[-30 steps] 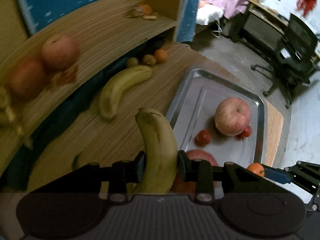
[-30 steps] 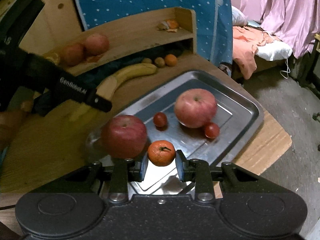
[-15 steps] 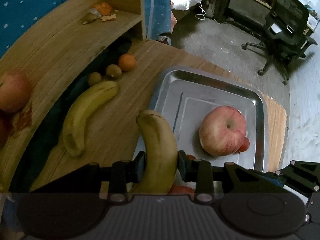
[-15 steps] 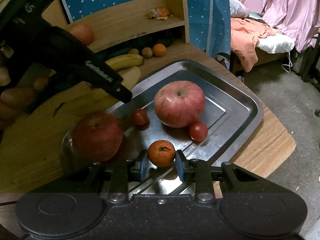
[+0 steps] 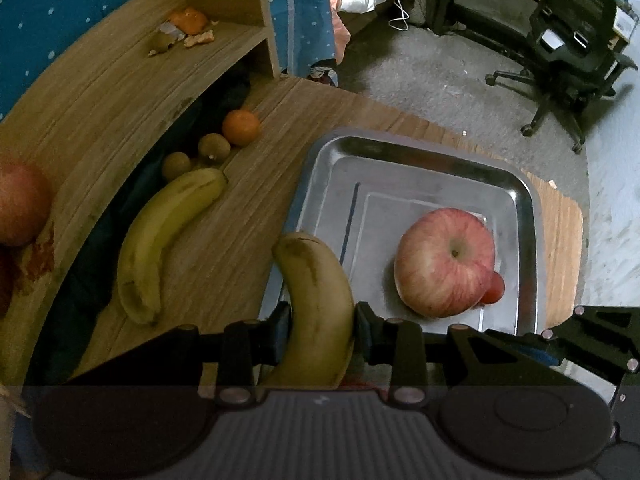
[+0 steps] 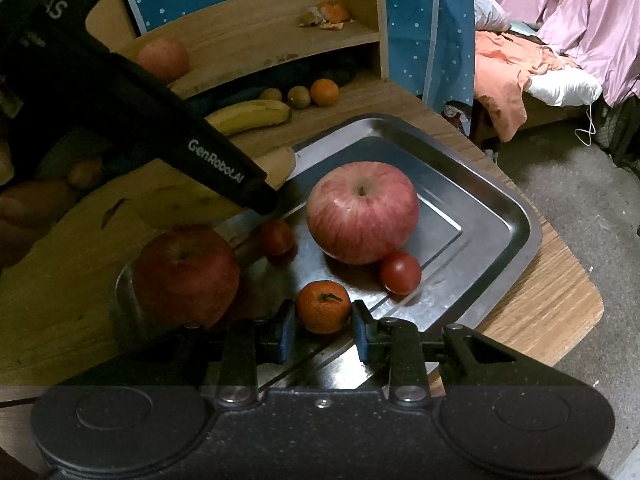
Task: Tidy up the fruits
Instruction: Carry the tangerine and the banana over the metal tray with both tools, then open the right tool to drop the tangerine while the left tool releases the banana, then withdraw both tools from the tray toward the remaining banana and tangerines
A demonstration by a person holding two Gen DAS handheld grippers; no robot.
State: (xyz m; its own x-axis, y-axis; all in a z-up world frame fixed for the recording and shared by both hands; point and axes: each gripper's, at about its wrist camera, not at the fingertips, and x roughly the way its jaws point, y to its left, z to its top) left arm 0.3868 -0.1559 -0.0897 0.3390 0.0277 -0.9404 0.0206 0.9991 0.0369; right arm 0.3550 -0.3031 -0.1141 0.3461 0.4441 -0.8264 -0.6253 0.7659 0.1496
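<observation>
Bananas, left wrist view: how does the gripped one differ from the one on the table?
The gripped banana is clamped between the left gripper fingers, its tip over the near edge of the steel tray; the loose banana lies free on the wooden table, beside two kiwis. The gripped banana points away from the camera; the loose banana lies diagonally. Both are yellow-green, unpeeled, with brown-marked ends.

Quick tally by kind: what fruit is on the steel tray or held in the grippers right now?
Apples: 2, one pale red, one dark red, both on the tray
Small tomatoes: 2, on the tray
Tangerine: 1, in the right gripper
Banana: 1, in the left gripper
Total: 6
</observation>
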